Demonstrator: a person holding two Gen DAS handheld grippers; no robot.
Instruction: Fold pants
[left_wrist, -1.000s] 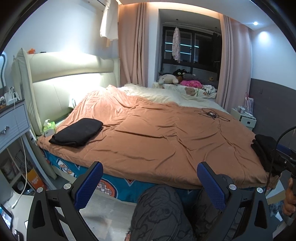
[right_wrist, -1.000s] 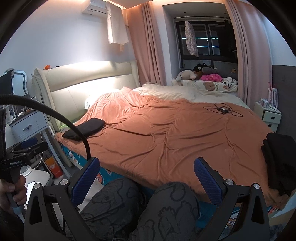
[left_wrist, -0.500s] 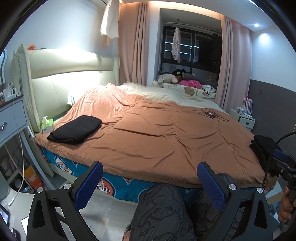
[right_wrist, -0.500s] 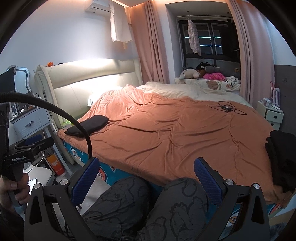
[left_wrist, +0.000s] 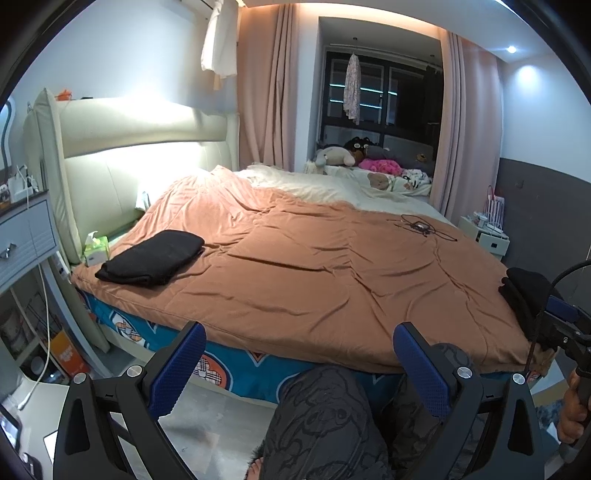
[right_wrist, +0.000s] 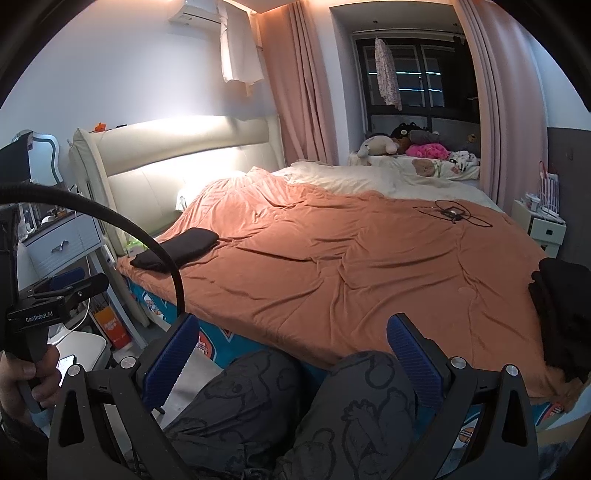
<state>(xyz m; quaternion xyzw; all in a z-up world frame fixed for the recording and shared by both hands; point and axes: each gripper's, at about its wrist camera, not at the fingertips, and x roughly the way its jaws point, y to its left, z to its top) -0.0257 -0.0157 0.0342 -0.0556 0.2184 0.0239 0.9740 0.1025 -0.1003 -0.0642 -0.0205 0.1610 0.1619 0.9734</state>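
Observation:
A folded black pair of pants (left_wrist: 153, 258) (right_wrist: 181, 249) lies on the left front corner of the orange bedspread (left_wrist: 314, 266) (right_wrist: 351, 266). A pile of dark clothes (left_wrist: 524, 291) (right_wrist: 561, 310) sits at the bed's right front corner. My left gripper (left_wrist: 299, 369) is open and holds nothing, held off the bed's front edge above the person's patterned trouser legs (left_wrist: 325, 417). My right gripper (right_wrist: 291, 358) is open too, with nothing in it, also short of the bed. The right gripper's body shows at the left wrist view's right edge, close to the dark pile.
A black cable with a small device (left_wrist: 419, 225) (right_wrist: 452, 214) lies on the far right of the bed. A tissue box (left_wrist: 96, 249) and a grey nightstand (left_wrist: 26, 236) stand left of the bed. Plush toys (right_wrist: 406, 142) fill the window ledge. A small white cabinet (right_wrist: 539, 225) stands at right.
Both cameras have tilted up and pulled slightly back, so the bed sits lower and farther in view. Both grippers stay open and the clothes have not moved.

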